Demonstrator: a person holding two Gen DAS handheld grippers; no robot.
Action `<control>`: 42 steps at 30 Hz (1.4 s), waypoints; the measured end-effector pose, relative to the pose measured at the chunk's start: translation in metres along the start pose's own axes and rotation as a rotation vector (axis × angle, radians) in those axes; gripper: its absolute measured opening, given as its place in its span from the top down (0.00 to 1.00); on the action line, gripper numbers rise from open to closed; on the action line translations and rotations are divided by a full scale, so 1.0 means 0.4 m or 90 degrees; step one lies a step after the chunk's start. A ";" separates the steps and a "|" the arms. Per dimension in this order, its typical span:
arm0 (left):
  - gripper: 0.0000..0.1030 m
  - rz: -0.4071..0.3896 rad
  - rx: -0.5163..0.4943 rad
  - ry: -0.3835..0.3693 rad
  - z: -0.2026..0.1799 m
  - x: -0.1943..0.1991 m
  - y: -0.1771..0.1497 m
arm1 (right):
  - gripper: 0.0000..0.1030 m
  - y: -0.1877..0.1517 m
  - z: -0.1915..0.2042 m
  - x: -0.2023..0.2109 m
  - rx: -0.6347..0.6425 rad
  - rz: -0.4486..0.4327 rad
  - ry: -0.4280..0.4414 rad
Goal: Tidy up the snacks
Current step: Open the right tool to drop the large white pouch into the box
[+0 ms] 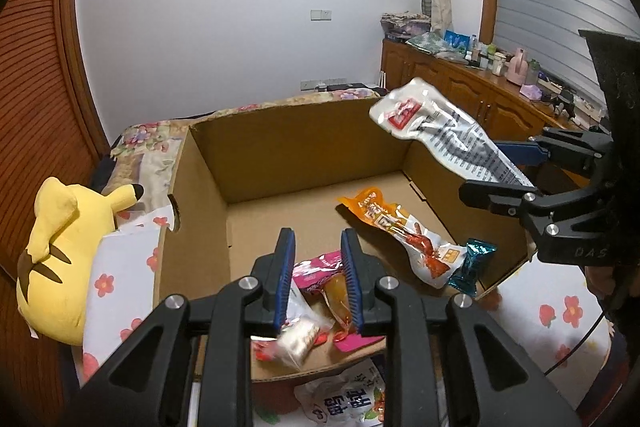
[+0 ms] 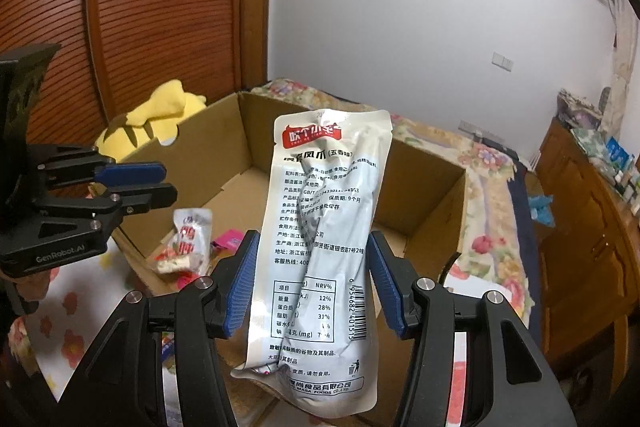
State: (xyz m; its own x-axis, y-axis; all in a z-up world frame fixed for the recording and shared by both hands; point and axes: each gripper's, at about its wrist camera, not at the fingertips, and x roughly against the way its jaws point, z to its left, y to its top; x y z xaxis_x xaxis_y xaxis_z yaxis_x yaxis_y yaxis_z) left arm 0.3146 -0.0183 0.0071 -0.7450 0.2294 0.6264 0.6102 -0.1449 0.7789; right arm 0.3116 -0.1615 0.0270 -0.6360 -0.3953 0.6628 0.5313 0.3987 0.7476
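Left wrist view, from left to right: a yellow plush toy (image 1: 60, 259) lies outside the cardboard box (image 1: 296, 143), which sits open on a floral cover. Several snacks already lie on the box floor: a small heap of pink and orange packets (image 1: 320, 279) near the front wall, a long orange-and-white pouch (image 1: 404, 235), and a teal candy wrapper (image 1: 472, 263) at its right end. The left gripper (image 1: 316, 267) hovers over the heap with its jaws nearly together and nothing pinched between them. One white packet (image 1: 344, 403) lies outside the box, below its front wall, so it seems not yet sorted. Further right, the right gripper (image 2: 312, 279) clasps a pale grey foil pouch (image 2: 320, 247) by its lower half, held upright above the box's right side. My judgement: the job is well begun; this pouch must go in, then the stray packet.
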 end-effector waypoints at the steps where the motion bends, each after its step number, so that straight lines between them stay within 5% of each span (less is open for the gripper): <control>1: 0.77 0.001 0.001 -0.001 0.003 -0.002 -0.001 | 0.45 0.003 -0.003 -0.005 -0.002 0.003 0.001; 30: 0.75 -0.021 -0.006 -0.015 -0.007 0.065 -0.032 | 0.35 -0.012 -0.001 -0.053 -0.023 0.044 -0.021; 34: 0.75 -0.020 -0.005 -0.015 -0.008 0.067 -0.032 | 0.24 -0.007 -0.008 -0.054 -0.030 0.043 -0.028; 42: 0.75 -0.030 -0.006 -0.024 -0.021 0.118 -0.070 | 0.24 -0.017 0.000 0.045 -0.048 -0.004 -0.024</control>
State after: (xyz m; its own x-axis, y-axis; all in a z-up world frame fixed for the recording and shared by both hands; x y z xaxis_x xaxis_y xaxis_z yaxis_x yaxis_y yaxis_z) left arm 0.2600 -0.0115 0.0150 -0.7619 0.2720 0.5878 0.5723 -0.1420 0.8076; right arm 0.2965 -0.1714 0.0339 -0.6592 -0.3650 0.6574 0.5671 0.3328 0.7534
